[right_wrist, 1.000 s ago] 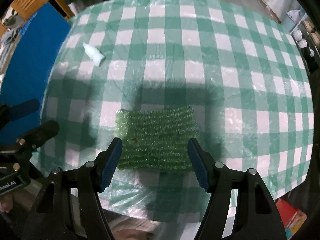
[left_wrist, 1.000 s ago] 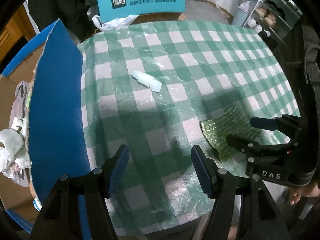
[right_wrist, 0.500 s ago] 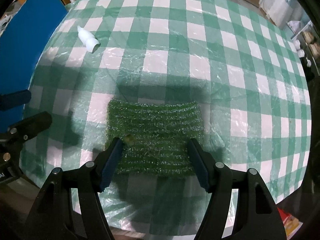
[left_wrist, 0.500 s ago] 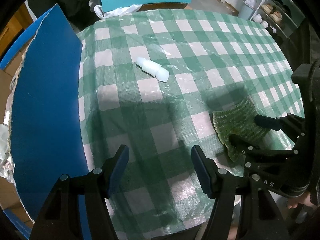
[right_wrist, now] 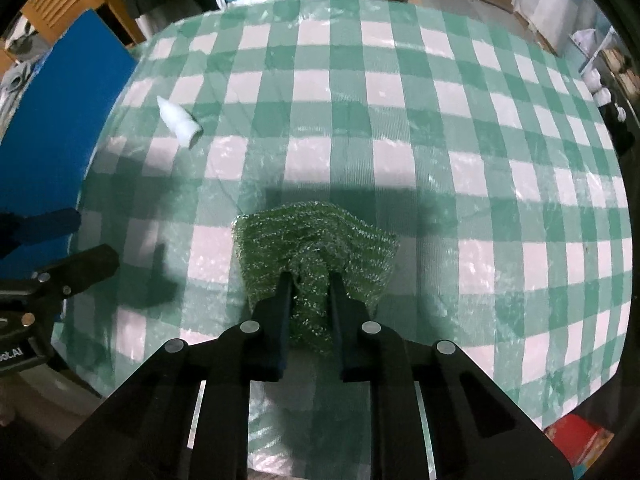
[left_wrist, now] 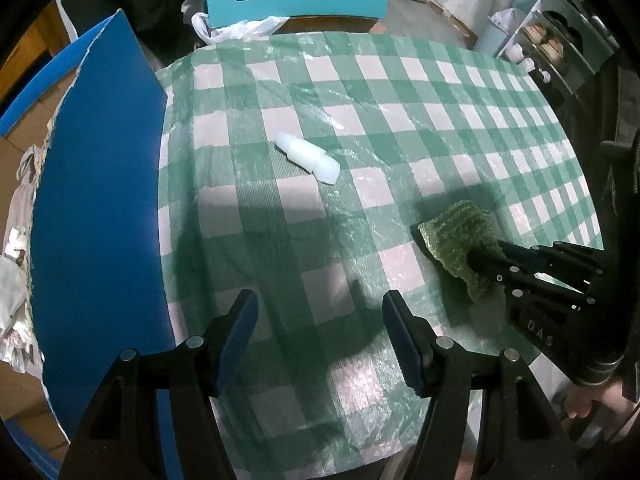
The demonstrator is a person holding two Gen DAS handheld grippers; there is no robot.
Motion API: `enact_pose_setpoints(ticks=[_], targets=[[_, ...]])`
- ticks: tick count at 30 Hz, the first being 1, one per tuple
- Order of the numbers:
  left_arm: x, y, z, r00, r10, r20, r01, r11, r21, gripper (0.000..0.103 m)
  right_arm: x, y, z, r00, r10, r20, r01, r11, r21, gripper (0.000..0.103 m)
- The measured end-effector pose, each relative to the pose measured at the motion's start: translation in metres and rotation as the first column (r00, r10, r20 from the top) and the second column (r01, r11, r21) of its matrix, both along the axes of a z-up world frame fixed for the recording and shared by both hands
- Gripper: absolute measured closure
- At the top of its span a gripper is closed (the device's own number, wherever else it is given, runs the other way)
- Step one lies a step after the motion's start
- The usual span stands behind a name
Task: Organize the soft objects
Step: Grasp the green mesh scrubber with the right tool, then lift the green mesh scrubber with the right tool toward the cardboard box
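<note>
Right wrist view has the green pad [right_wrist: 316, 248] bunched between the closing jaws of the right hand-held gripper [right_wrist: 308, 280]: its near edge is pinched into a ridge while the far part fans out flat on the worktop [right_wrist: 400, 120]. It looks light, soft and springy, a glittery mesh that crumples rather than slips, so a pinch at the near edge seems a sound hold; too shallow a bite could let the loose weave pull free. Its corners will likely droop when lifted.

Well apart, toward the far left, a small white piece [right_wrist: 178, 126] lies on the checked cloth, apparently soft too, though I cannot tell its material.

Left hand-held gripper [left_wrist: 320, 336] hangs released over bare cloth, nothing between its fingers.

No container shows clearly; a blue board [left_wrist: 100, 200] stands at the worktop's left edge.
</note>
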State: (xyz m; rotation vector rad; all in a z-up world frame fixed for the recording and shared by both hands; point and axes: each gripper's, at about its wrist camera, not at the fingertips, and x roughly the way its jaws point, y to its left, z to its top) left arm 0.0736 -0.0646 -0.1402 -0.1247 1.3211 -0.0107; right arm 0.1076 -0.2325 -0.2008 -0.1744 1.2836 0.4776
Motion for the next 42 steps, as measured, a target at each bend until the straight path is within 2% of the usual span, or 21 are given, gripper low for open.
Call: enact_pose_setpoints(ticks=[8, 22, 36, 42], targets=[[0.012, 0.004, -0.002, 0.999, 0.037, 0.002, -0.037, 0.999, -0.031, 0.036, 0.032, 0.003, 0.019, 0.999, -0.015, 0.041, 0.014, 1.0, 0.022, 0.088], [0.059, 0.019, -0.011, 0.988, 0.156, -0.018, -0.157, 0.983, -0.094, 0.036, 0.059, -0.01, 0.023, 0.996, -0.064, 0.063, 0.06, 0.996, 0.061, 0.088], [0.098, 0.021, -0.028, 0.972, 0.223, -0.074, -0.228, 0.971, -0.066, 0.036, 0.078, -0.01, 0.027, 0.996, -0.044, 0.078, 0.035, 0.993, 0.109, 0.088], [0.106, 0.013, -0.028, 0.975, 0.213, -0.065, -0.215, 0.976, -0.027, 0.036, 0.081, -0.009, 0.032, 0.996, -0.026, 0.089, 0.015, 0.992, 0.123, 0.088]])
